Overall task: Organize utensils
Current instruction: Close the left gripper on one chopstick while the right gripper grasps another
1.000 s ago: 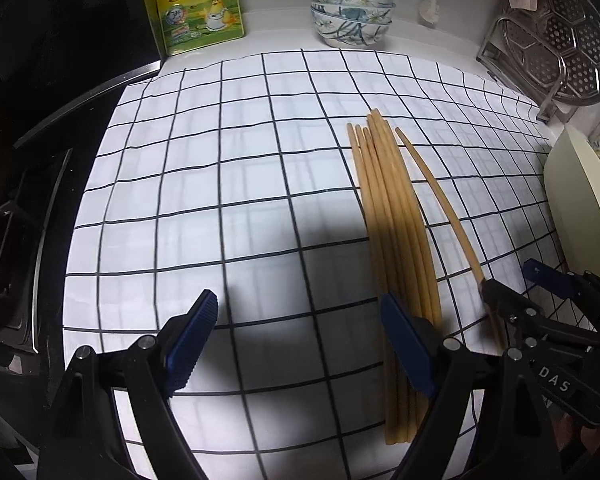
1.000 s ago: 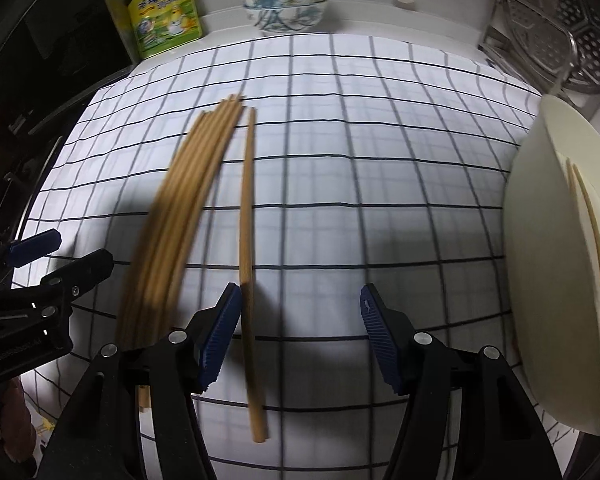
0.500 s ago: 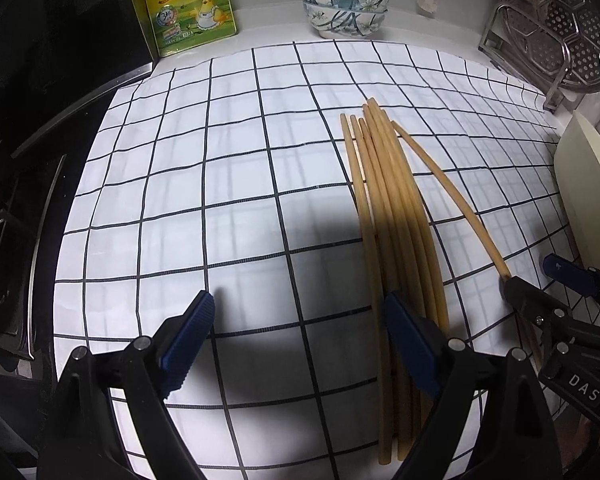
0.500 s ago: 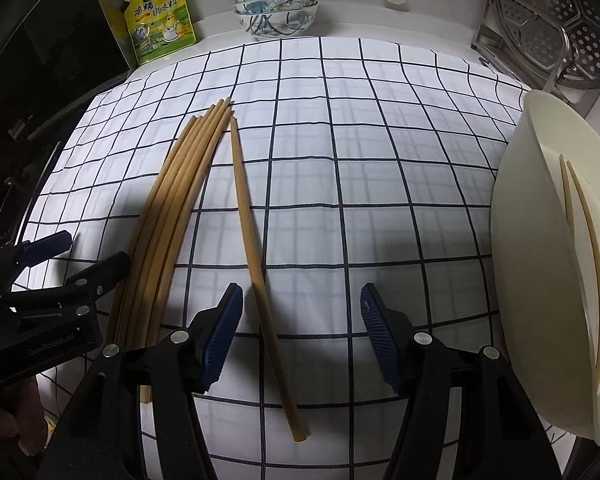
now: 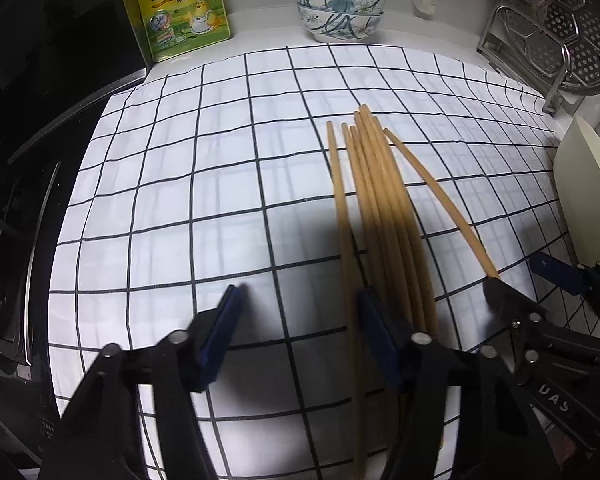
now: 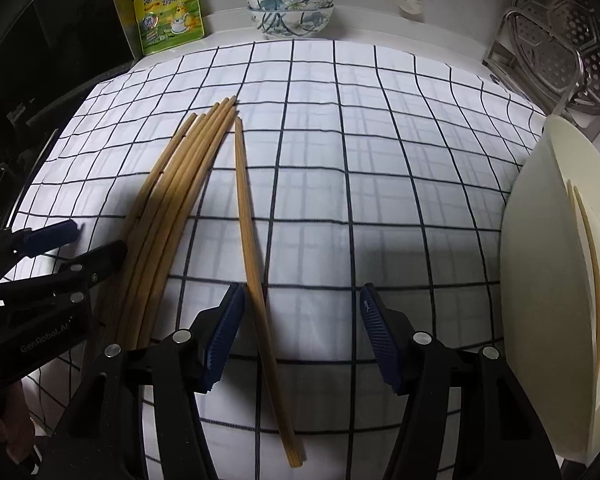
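Note:
Several wooden chopsticks lie bundled on the checked cloth. One single chopstick lies apart to their right. My right gripper is open, low over the cloth, with the single chopstick just inside its left finger. My left gripper is open and empty; its right finger overlaps the bundle's near end. A cream holder at the right has two chopsticks in it.
A yellow seasoning pouch and stacked patterned bowls stand at the back edge. A metal steamer rack stands at the back right. A dark stove borders the cloth on the left.
Both grippers have drawn slightly forward and lower over the cloth. The single chopstick now lies between the right gripper's fingers near the left one. Both stay open.

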The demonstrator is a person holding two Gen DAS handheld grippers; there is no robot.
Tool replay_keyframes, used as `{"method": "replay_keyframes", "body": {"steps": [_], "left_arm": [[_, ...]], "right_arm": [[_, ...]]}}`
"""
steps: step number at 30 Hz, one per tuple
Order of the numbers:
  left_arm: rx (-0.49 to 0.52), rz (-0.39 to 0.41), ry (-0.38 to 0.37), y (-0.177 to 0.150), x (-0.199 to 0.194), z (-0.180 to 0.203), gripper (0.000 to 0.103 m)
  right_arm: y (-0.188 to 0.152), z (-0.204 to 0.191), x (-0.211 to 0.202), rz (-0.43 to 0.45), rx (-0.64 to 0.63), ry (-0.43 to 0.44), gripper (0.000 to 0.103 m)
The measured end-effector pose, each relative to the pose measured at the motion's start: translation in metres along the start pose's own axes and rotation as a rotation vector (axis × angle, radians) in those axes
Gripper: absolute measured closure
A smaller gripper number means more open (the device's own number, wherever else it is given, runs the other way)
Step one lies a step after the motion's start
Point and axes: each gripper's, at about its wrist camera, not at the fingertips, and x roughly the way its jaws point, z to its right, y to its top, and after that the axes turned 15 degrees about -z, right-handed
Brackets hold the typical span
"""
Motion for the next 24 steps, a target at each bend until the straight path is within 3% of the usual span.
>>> {"method": "replay_keyframes", "body": {"steps": [2,5,6,7,14,24], "left_arm": [[0.005,0.002,-0.005,0.002,-0.001,0.002,0.066],[0.007,0.002,-0.012,0.003,-0.002,0.002,0.09],[0.005,-0.001,-0.016,0.003,-0.002,0.001,0.095],[0.004,-0.003,-0.019,0.003,-0.002,0.0,0.095],[-0.018,-0.017,-0.026,0.001,-0.009,-0.007,0.096],[0.015,0.051,-0.036,0.003,-0.059,-0.002,0.096]], "right_arm": [[0.001,-0.005,0.0,0.009,-0.023,0.001,0.06],[0.001,-0.012,-0.002,0.017,-0.064,0.004,0.08],[0.001,-0.015,-0.002,0.017,-0.079,0.008,0.091],[0.001,-0.018,-0.002,0.016,-0.089,0.008,0.095],[0.002,-0.011,-0.007,0.012,-0.047,0.061,0.097],[-0.004,-0.001,-0.052,0.081,-0.002,0.133,0.097]]}}
